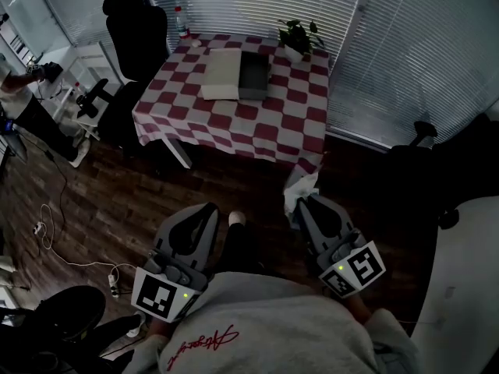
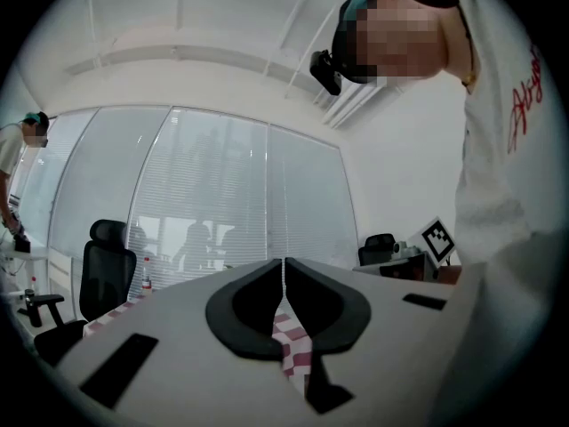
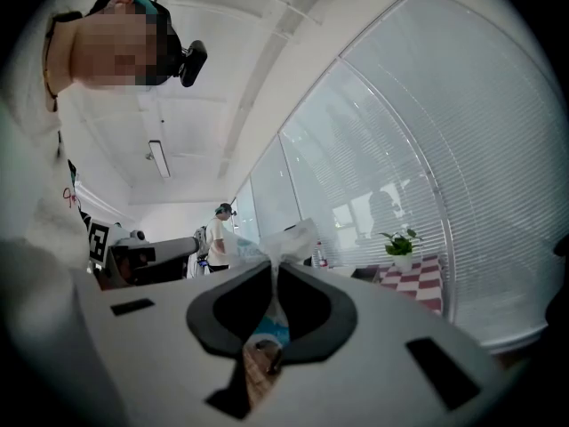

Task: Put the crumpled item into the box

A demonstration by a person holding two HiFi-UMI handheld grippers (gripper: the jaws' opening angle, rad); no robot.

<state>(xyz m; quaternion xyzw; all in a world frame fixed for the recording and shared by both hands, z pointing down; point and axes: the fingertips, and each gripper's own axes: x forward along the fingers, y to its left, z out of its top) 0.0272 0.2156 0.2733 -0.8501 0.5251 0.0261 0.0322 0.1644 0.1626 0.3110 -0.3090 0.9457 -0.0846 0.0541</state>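
Right gripper (image 1: 304, 204) pinching crumpled item (image 1: 301, 185), box (image 1: 254, 92) apart

**Layout, head view.** The left gripper (image 1: 207, 213) and right gripper (image 1: 302, 202) are side by side above the floor (image 1: 117, 201). The crumpled item (image 1: 299, 185) sits between the right jaws and projects past their tips. The left jaws have nothing between them.

- Well ahead of both pairs of jaws stands the tabletop (image 1: 234, 127).
- On it, the open box (image 1: 254, 80) lies ahead of the gap between the two grippers, with its lid (image 1: 221, 74) just beside it on the left.
- Beyond the box, ahead of the right jaws, stands a potted plant (image 1: 296, 39).
- A bottle (image 1: 181, 22) stands at the tabletop's far-left corner.
- An office chair (image 1: 134, 29) stands left of the tabletop, ahead and left of the left jaws.
- A cable (image 1: 78, 262) lies on the floor left of the left gripper.
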